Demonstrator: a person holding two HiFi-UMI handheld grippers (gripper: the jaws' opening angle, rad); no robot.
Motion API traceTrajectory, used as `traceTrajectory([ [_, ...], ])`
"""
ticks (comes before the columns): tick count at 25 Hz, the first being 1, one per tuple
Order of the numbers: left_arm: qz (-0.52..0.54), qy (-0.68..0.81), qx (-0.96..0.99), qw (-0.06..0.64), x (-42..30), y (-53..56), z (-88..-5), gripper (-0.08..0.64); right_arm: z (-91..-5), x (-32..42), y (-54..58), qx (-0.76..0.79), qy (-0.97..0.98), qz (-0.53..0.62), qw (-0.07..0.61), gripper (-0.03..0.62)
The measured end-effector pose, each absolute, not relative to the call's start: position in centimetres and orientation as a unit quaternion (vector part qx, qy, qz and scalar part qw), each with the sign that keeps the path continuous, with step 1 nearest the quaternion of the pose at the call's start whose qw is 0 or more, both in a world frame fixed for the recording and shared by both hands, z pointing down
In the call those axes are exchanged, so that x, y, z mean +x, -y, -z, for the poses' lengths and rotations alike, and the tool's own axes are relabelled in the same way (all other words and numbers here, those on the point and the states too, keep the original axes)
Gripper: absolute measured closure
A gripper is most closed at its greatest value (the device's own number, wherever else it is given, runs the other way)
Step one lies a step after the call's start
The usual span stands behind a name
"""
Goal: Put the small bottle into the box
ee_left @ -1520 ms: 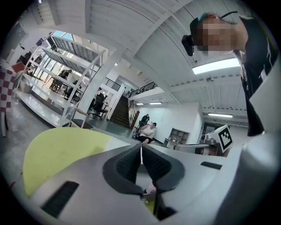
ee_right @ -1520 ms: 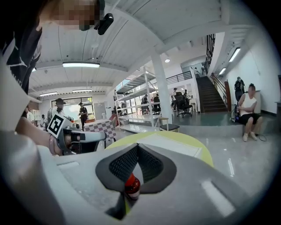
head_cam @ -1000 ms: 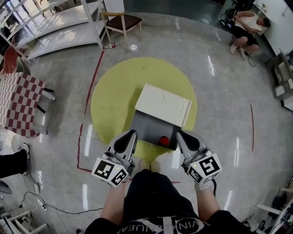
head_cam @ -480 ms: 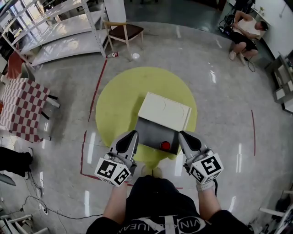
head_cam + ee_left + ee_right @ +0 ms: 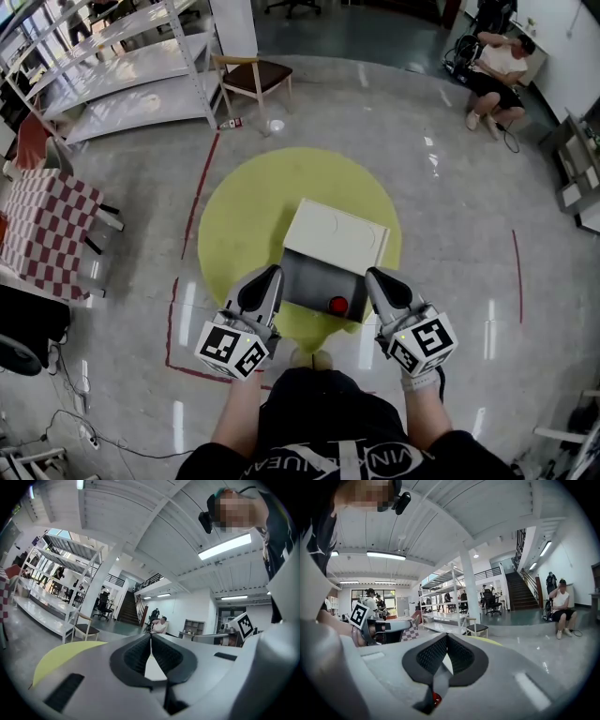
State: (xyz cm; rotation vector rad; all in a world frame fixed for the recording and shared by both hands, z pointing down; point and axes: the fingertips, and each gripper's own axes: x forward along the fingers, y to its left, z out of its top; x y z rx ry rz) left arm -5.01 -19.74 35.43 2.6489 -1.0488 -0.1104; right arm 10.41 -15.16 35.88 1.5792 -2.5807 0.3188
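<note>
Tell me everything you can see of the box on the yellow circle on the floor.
The box is rectangular: a dark grey body and a cream-white lid, seemingly smooth plastic, swung open on the far side. A small red round thing lies in its near right corner. It sits skewed on the yellow circle. The left tool and right tool, both shut, flank it in the head view, apparently not touching it.

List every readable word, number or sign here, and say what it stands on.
Shirt: white letters, upside down and cut by the picture's edge, not readable.
Cubes on the left gripper and right gripper: black-and-white square markers, no words.
Box: no print shows.
Nothing else can be read.
</note>
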Motion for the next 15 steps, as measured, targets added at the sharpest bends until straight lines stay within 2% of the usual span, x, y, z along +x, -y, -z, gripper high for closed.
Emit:
traceTrajectory([
  [15, 0.05, 0.356, 0.925, 0.123, -3.7, 20.8, -33.2, 0.545, -33.8, 11.1, 16.0, 0.519, 0.85, -0.083, 0.04, 0.586],
])
